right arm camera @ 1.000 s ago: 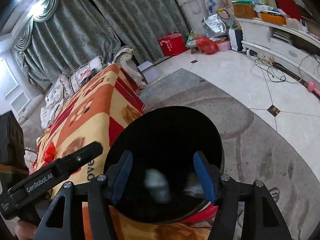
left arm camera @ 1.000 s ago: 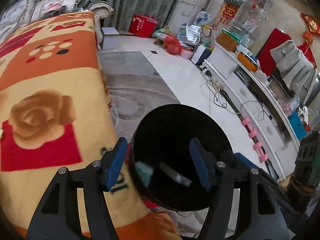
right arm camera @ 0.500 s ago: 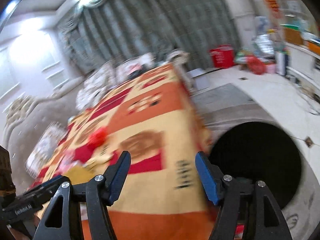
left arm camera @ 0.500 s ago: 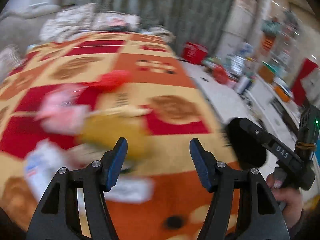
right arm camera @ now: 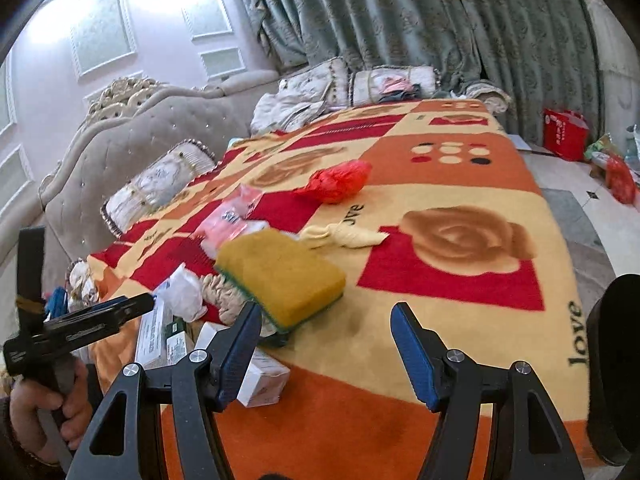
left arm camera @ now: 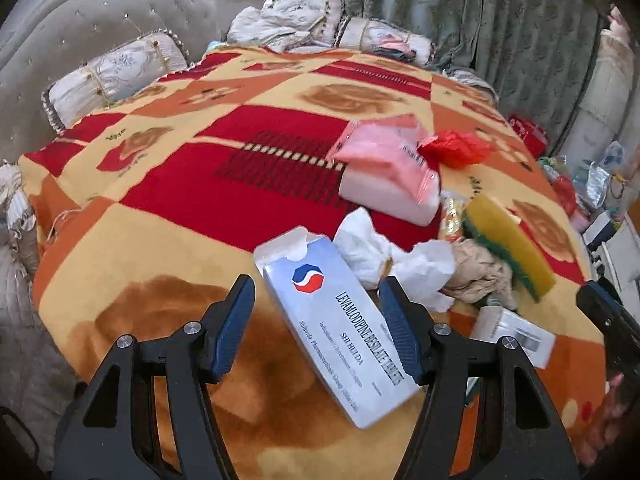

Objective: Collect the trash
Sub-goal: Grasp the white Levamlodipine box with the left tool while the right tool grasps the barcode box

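Grey curtains hang behind a bed under a red-and-orange rose blanket. Scattered trash lies on it: medicine box, tissues, yellow sponge, red bag. Left tool and right tool hover open, empty.

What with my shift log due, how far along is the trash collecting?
Done: nothing visible; the black bin shows no contents. In hand: nothing; left gripper and right gripper hover open. Left: medicine box, tissues, sponge, red bag, pink pack on the blanket.
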